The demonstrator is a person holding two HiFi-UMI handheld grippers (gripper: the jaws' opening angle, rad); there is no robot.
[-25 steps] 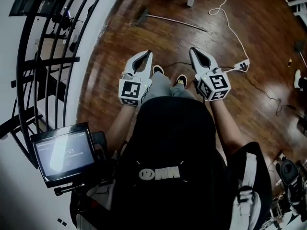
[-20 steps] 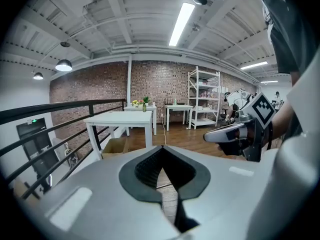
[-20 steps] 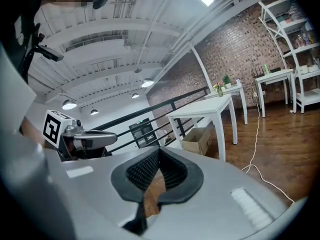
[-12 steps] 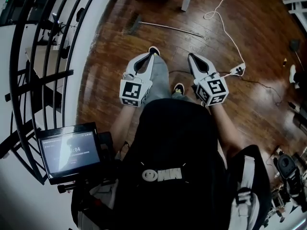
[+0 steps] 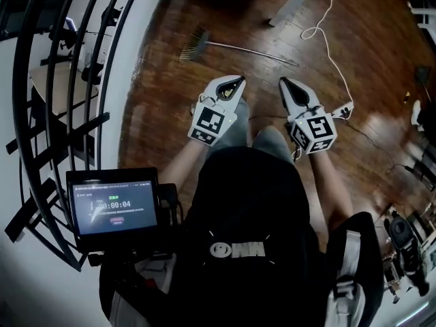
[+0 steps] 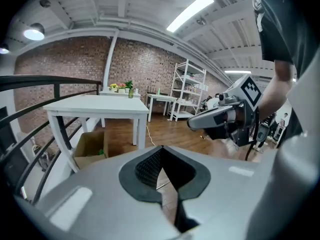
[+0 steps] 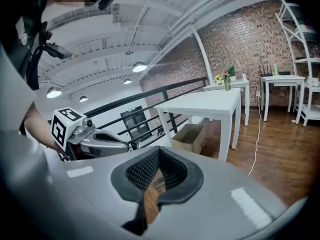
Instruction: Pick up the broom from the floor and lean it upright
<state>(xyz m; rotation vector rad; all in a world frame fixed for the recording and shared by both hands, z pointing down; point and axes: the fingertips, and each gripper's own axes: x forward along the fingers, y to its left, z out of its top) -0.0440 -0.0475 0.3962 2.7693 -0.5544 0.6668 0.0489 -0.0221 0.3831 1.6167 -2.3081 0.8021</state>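
**Broom crosswise on the floor, beyond both tongs**

Broom [image 5: 245, 50]: flat on the wood floor [image 5: 163, 114], on the far side of both tongs, untouched. Long axis left to right across the scene, slightly slanted. Bristle head at far left, close to the black railing [image 5: 68, 133]. Thin handle running off to the right, its free end a little nearer than the head.

Left tongs [image 5: 238, 80]: pressed together, nothing between. Pointed far and downward, tip short of the handle's middle stretch.

Right tongs [image 5: 283, 82]: likewise pressed together and empty, tip short of the handle's right end.

Both apart from the broom and about even in reach. Right perhaps a shade nearer, given the handle's slant toward that side.

Nearby: white cable [image 5: 327, 39] snaking over the floor just right of the handle end, down toward a power strip [image 5: 344, 107]. White desk leg [image 5: 293, 7] beyond the handle. Neither lying on the broom.

Judged: approach stage only, no grip yet. Likely next: spread one pair of tongs, then come down across the handle with the jaws set near-to-far to straddle a left-right rod. Handle thin and low on the boards, so some risk of scraping the floor or nudging the rod into a roll. Leaning spot: railing or desk, cannot tell which.
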